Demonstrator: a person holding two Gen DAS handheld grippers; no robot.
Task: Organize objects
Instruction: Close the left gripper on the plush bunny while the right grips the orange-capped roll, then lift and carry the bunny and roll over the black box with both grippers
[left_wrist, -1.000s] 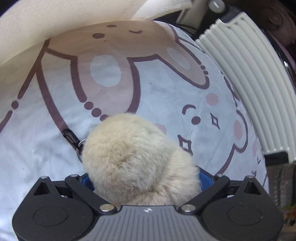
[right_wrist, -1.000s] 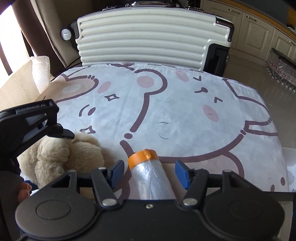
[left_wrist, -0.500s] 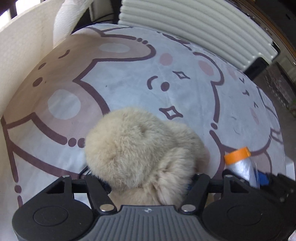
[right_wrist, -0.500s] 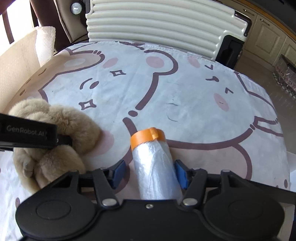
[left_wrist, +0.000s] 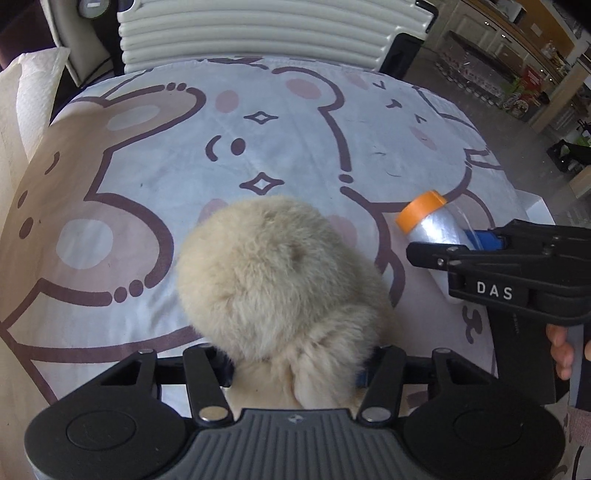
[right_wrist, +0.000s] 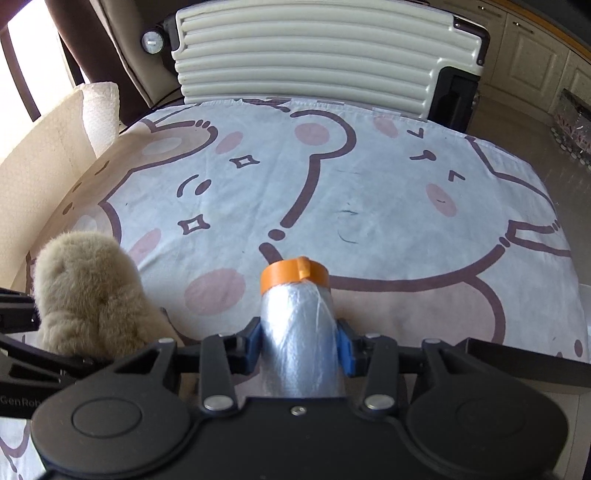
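Note:
A fluffy beige plush toy fills the middle of the left wrist view. My left gripper is closing on its lower part, and both fingers press into the fur. In the right wrist view the same plush toy stands at the left. A roll of clear plastic film with an orange end points away from the camera. My right gripper is closing on it, with the blue pads against both of its sides. The roll also shows in the left wrist view, at the right.
Everything lies on a white cloth printed with cartoon bears. A cream ribbed suitcase stands along the far edge. A cardboard wall and a paper towel roll are at the left. Fingers of a person hold the right gripper's handle.
The left gripper rolled round, so the suitcase moved from the right side to the top of its view, and its jaws narrowed onto the plush. The right jaws closed in onto the roll.

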